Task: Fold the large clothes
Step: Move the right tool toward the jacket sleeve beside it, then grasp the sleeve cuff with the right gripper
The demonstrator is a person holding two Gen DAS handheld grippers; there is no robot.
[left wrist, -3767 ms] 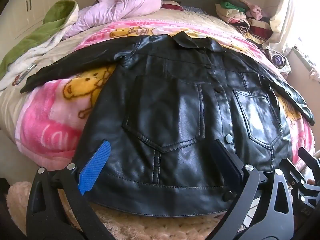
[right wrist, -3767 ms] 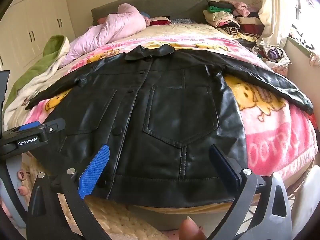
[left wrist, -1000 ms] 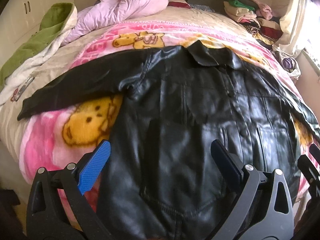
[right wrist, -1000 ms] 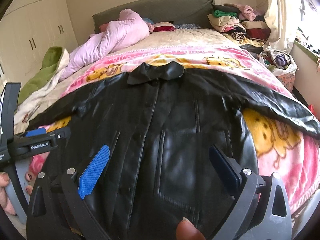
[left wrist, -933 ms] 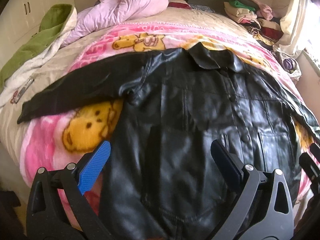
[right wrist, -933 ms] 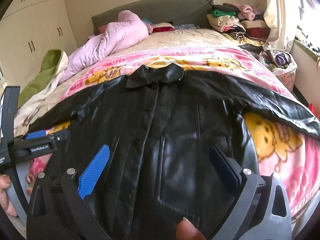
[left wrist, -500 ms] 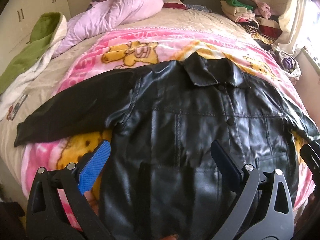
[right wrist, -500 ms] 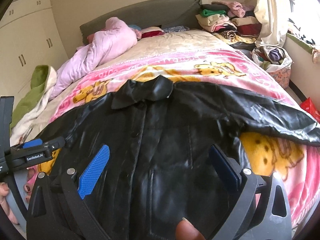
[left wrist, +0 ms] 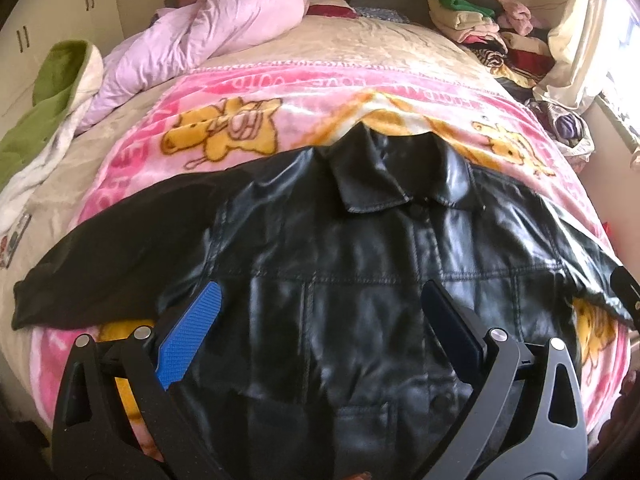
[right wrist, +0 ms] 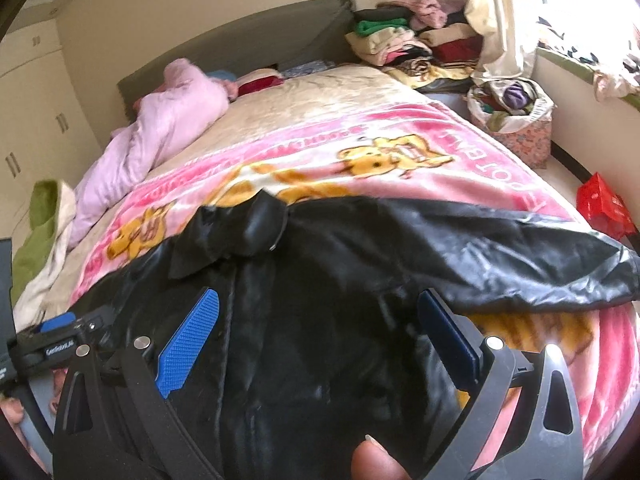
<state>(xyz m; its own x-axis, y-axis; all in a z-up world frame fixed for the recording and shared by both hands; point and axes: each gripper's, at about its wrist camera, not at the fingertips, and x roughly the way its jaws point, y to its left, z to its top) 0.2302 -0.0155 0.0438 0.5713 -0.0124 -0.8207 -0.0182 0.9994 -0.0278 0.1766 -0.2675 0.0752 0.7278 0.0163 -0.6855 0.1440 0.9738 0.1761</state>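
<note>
While spread front-up on pink cartoon blanket [left wrist: 248, 92], black leather jacket [left wrist: 360, 264] fills most of both views. Glossy, wrinkled, stitched panel seams across chest, snap placket down the middle, collar [left wrist: 384, 176] lying flat and pointing away from the fingers. Patch pocket edge visible low between left gripper [left wrist: 320, 320] fingers, blurred. Sleeves out to both sides: one sleeve [left wrist: 112, 248] running outward beyond the blue-padded finger in left wrist view, other sleeve [right wrist: 500, 260] stretched across beyond the dark finger in right wrist view, cuff end hanging off blanket edge.

Left gripper: fingers spread wide, nothing between pads, jacket chest lying beyond and between them; contact with fabric not clear. Right gripper [right wrist: 316, 324]: fingers likewise spread wide, nothing pinched, placket and chest panel between them, lower part motion-blurred. Fingertip of a hand [right wrist: 376, 460] at bottom edge of right wrist view. Left gripper body also seen at far left edge there.

Ahead of the fingers: lilac duvet [left wrist: 208, 36] bunched near headboard [right wrist: 248, 36], beige bedspread [left wrist: 360, 48], folded clothes stack [right wrist: 400, 40] far right, green towel [left wrist: 36, 112] far left, red bag [right wrist: 604, 204] on floor to the right.
</note>
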